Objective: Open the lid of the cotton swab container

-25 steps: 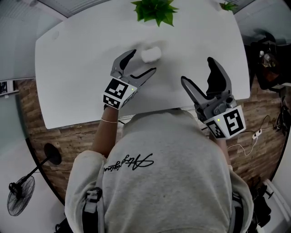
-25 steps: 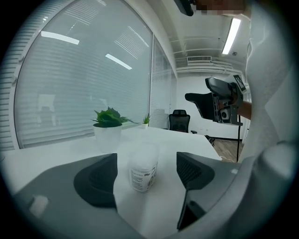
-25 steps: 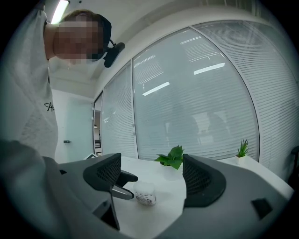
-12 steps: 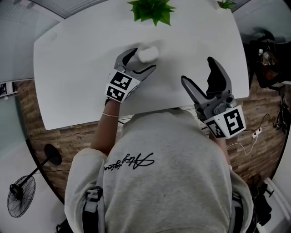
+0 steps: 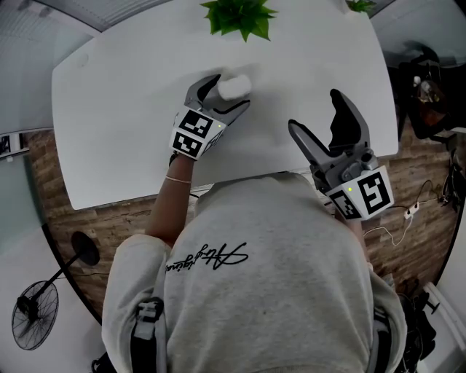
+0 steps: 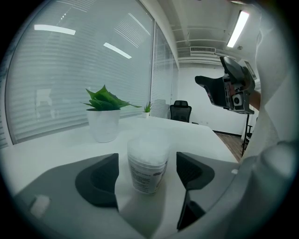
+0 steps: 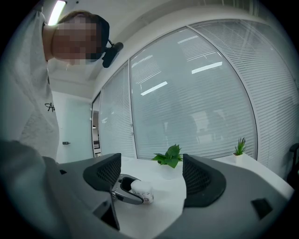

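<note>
Presently, the fingers [image 6: 99, 181] of the left gripper [image 6: 147, 175] stand apart, bracketing the cotton swab container [image 6: 148, 164] with a gap on each side. This placement appears intended to steady the body for removal of the lid [image 6: 148, 140], which is not yet off. The container is an upright clear plastic cylinder with a printed label, packed with white swabs, resting on the smooth white surface [image 5: 131, 109] near a potted plant [image 5: 240, 16]. The right gripper [image 5: 314, 111] is held well apart, its dark ribbed fingers open and empty.

Clear cylindrical plastic swab container [image 6: 147, 163] is showing white with a dark-printed label; white desk [image 5: 124, 102]; grey left tool [image 5: 228, 93] and right tool [image 5: 314, 111] are carrying black-and-white square markers; green leafy plant [image 5: 239, 16].
</note>
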{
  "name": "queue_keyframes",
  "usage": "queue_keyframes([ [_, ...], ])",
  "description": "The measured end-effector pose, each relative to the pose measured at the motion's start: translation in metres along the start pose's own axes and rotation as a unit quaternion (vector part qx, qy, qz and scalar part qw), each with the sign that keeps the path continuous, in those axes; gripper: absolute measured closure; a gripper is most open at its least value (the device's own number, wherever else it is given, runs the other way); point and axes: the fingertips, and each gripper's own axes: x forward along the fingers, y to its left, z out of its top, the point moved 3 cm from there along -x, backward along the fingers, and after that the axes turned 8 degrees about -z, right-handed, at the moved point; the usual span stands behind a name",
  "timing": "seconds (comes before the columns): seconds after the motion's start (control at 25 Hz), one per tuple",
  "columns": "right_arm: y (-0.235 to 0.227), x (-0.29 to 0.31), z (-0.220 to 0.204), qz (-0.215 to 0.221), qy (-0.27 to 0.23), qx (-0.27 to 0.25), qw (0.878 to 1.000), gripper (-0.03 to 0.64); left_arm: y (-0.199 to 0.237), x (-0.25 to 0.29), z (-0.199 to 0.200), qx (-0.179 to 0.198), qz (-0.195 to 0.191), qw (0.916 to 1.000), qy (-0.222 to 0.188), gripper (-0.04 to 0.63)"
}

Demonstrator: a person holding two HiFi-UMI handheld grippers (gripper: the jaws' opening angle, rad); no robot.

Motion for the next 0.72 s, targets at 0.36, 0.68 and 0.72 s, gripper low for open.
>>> queue_keyframes([
  [0.36, -0.004, 0.000, 0.001, 0.002, -0.001, 0.001, 1.000, 0.221, -0.002, 0.006, -0.004, 0.016, 0.006, 0.9996, 0.021, 0.241],
  [0.68, -0.012, 0.000, 0.001, -0.003, -0.001, 0.004, 1.000, 0.221, 0.001, 0.007, -0.003, 0.009, 0.019, 0.9995, 0.025, 0.284],
  [0.72, -0.013, 0.001, 0.000, -0.003, -0.001, 0.007, 1.000, 0.221, 0.001, 0.007, -0.003, 0.009, 0.020, 0.9995, 0.024, 0.284],
])
